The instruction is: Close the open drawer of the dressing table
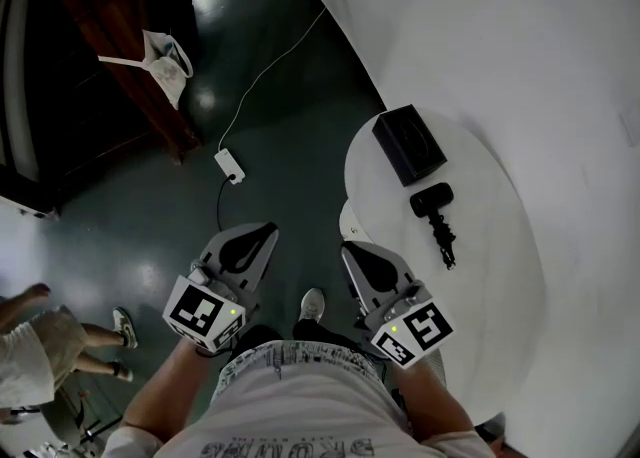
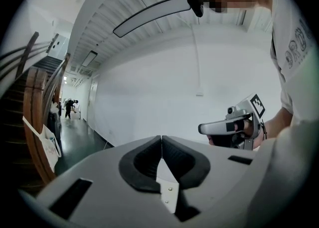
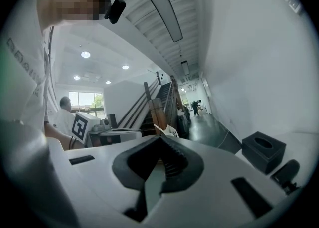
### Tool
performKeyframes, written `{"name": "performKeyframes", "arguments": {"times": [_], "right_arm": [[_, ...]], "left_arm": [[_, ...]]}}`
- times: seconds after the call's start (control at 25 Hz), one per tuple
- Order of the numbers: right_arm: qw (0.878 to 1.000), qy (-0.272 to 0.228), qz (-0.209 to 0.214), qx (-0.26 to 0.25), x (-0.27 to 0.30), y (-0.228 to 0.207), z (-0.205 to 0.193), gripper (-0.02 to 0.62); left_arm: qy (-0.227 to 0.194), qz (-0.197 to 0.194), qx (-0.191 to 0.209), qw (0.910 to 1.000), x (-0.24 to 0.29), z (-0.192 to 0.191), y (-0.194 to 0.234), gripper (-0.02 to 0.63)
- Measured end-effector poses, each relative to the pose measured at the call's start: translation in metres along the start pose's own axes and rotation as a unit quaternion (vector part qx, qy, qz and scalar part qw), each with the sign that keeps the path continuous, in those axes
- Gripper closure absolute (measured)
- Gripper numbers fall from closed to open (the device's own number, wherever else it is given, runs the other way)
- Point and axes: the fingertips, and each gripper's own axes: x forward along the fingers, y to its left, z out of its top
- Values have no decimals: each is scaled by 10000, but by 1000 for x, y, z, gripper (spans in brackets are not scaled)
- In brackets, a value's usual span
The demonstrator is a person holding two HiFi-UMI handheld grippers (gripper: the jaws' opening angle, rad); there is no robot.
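The white oval dressing table (image 1: 480, 276) stands at the right of the head view, against a white wall. A small white part (image 1: 346, 218) shows at its left edge; I cannot tell whether it is the drawer. My right gripper (image 1: 350, 247) hangs just left of that edge, pointing away from me, jaws shut and empty. My left gripper (image 1: 266, 234) is level beside it over the dark floor, also shut on nothing. In the left gripper view the pads (image 2: 149, 158) meet at the tip. The right gripper view shows its jaws closed, with the table top (image 3: 299, 147) at the right.
A black tissue box (image 1: 408, 143) and a black handheld device (image 1: 434, 204) lie on the table top. A white power adapter (image 1: 230, 165) with its cable lies on the floor. A dark wooden stair with a hanging bag (image 1: 165, 58) is at upper left. Another person's legs (image 1: 45, 338) are at lower left.
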Motion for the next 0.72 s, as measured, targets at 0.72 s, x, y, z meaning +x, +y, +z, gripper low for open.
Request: {"name": "performKeyframes", "arguments": {"times": [0.72], "right_arm": [[9997, -84, -205, 39, 30, -14, 16, 588]], "left_arm": [[32, -238, -30, 9997, 16, 5, 28, 581]]}}
